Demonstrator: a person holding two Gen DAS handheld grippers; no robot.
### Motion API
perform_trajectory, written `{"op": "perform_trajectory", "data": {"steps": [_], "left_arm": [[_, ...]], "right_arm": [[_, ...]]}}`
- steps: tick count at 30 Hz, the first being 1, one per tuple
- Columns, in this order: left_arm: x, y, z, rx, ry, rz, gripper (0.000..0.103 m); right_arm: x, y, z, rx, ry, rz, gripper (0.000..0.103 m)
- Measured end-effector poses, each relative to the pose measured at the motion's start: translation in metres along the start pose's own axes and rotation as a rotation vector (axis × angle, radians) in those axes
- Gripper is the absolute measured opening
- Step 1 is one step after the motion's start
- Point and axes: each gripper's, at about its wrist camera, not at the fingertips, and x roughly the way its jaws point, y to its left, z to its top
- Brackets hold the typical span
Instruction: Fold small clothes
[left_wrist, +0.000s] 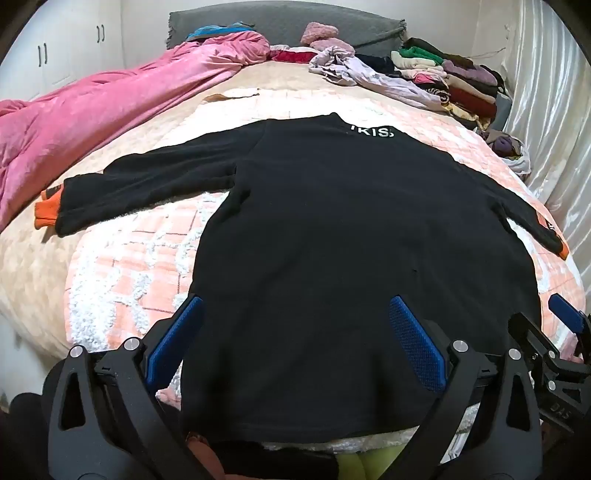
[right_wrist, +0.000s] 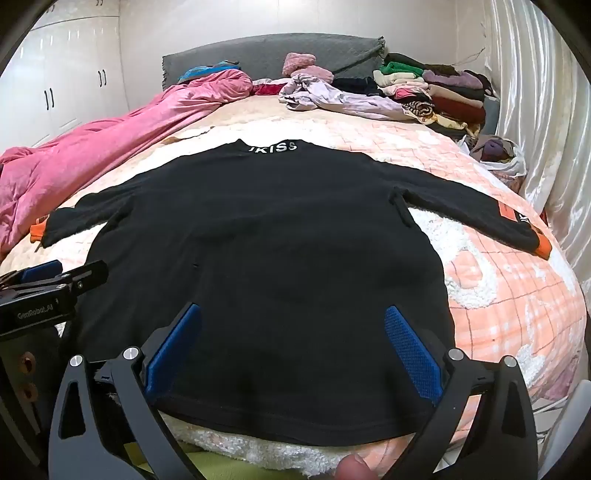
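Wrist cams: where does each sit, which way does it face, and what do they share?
Left wrist: rides the left gripper, angled down over the black top's hem; own open blue fingers, right gripper at right edge.
Right wrist: rides the right gripper, same downward angle; open fingers, left gripper at left, a fingertip below.
Shared: black top spread flat, pink quilt, folded clothes pile.

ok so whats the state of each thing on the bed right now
black sweater: spread flat, sleeves out, unfolded
left hand-held gripper: open, over the hem
right hand-held gripper: open, over the hem
pink duvet: bunched up
lilac garment: crumpled
clothes pile: folded, stacked
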Motion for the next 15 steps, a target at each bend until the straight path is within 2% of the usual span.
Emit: {"op": "perform_trajectory", "data": {"steps": [15], "left_arm": [[-0.007,0.008,0.002,-0.018,0.002,0.000,0.094]], "right_arm": [[-0.002,0.002,0.001,-0.008,-0.006,0.008,0.099]]}}
